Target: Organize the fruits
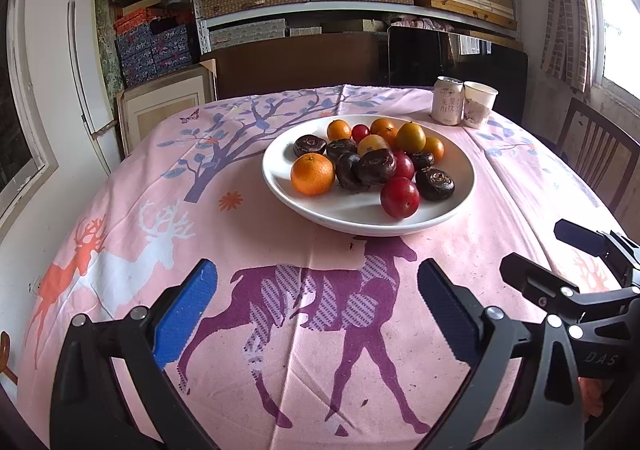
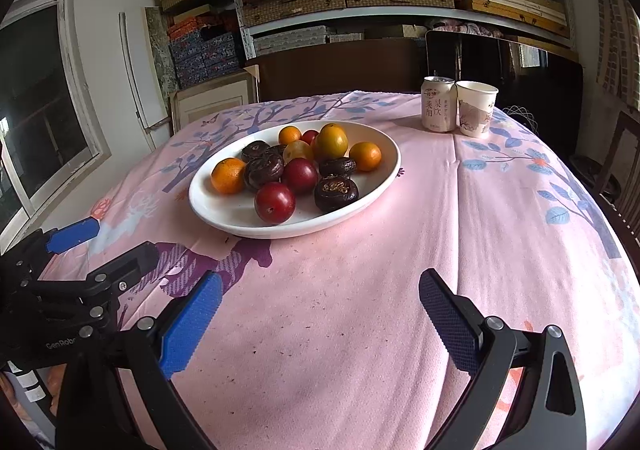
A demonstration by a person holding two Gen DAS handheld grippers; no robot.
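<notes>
Both our grippers, left [image 1: 316, 306] and right [image 2: 320, 310], gape wide, empty.
Our white bowl [image 2: 224, 215] of fruits [image 2: 298, 169] stretches leftward-near to rightward-far, seen from the right wrist.

White plate [image 1: 288, 193] of mixed fruit on pink deer tablecloth [image 1: 280, 330], left tongs [image 1: 316, 282] spread wide, empty

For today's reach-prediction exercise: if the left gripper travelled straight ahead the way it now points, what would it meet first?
Probably the white plate of fruit: the open left gripper points at its near rim across bare tablecloth. Depth is uncertain.
</notes>
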